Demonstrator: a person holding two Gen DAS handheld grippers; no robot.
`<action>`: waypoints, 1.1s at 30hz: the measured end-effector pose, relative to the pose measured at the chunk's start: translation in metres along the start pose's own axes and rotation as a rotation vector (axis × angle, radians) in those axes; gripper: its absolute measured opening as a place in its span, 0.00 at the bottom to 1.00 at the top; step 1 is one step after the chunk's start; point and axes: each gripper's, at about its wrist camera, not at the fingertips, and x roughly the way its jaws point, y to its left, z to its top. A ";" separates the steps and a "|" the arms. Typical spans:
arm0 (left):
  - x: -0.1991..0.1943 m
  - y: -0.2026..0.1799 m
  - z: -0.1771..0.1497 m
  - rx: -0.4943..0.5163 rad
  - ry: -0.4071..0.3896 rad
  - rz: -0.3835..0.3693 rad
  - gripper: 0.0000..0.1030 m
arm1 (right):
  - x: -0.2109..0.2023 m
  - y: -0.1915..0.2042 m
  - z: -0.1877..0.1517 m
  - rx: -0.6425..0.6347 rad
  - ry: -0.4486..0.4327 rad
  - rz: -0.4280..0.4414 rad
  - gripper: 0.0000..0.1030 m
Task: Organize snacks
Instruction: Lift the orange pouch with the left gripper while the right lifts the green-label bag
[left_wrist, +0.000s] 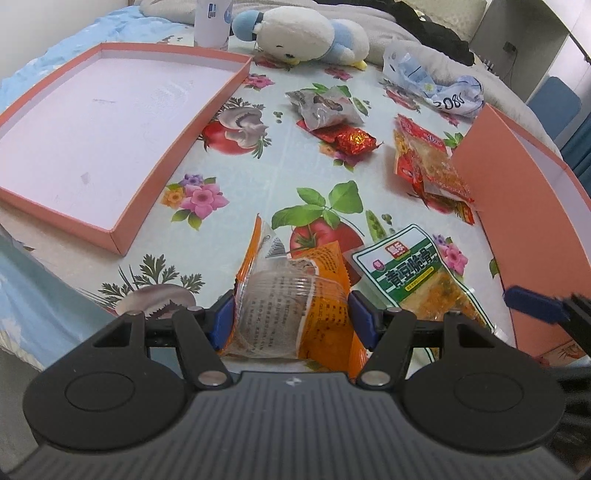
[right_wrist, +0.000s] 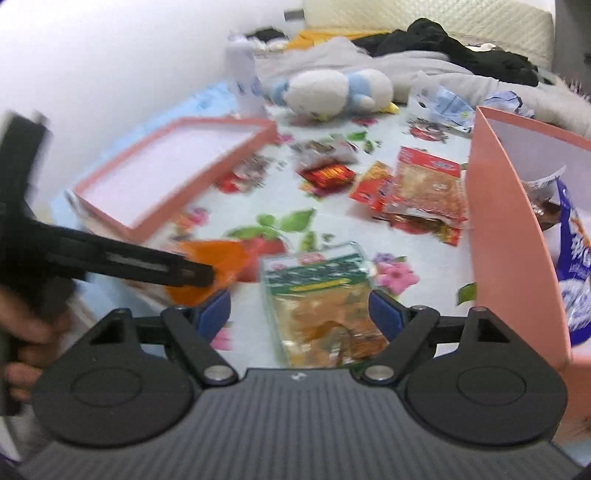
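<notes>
I am in the middle of gathering loose snacks into the deep pink box (right_wrist: 513, 236), which I take as my landmark; it stands at the right edge of the flowered tablecloth (left_wrist: 236, 184) and already holds a blue-and-white bag (right_wrist: 576, 273) and something dark behind it. My left gripper (left_wrist: 291, 314) has its blue pads pressed against both sides of the orange-and-clear snack packet (left_wrist: 295, 295), jaws drawn in about halfway and the wrapper crumpled between them, so I judge that one picked and ready to carry; it sits well to the left of the box, with the green-labelled pea crisp packet (left_wrist: 417, 277) lying between it and the box wall. My right gripper (right_wrist: 299, 314) is spread wide and holds nothing; the green packet (right_wrist: 325, 302) lies flat on the cloth between its fingers, just left of the box's near corner, though the blur keeps me from saying whether the pads touch it. The next move, as I read it, is to pinch that flat packet by its edges and lift it over the tall wall, while my left clears the wall too. Farther from me, left of the box, wait the red spicy strip packets (left_wrist: 428, 166), a red foil sweet (left_wrist: 354, 140) and a grey wrapper (left_wrist: 325, 107). The shallow pink lid (left_wrist: 110, 136) lies far left.
</notes>
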 end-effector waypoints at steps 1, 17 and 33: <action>0.001 -0.001 0.000 0.005 0.003 0.001 0.67 | 0.009 0.000 0.000 -0.021 0.023 -0.021 0.81; 0.012 -0.006 0.003 0.027 0.045 -0.005 0.67 | 0.056 -0.011 -0.006 -0.046 0.139 -0.008 0.93; -0.011 -0.013 0.010 0.017 -0.015 -0.017 0.67 | 0.029 -0.019 0.014 0.112 0.040 -0.066 0.55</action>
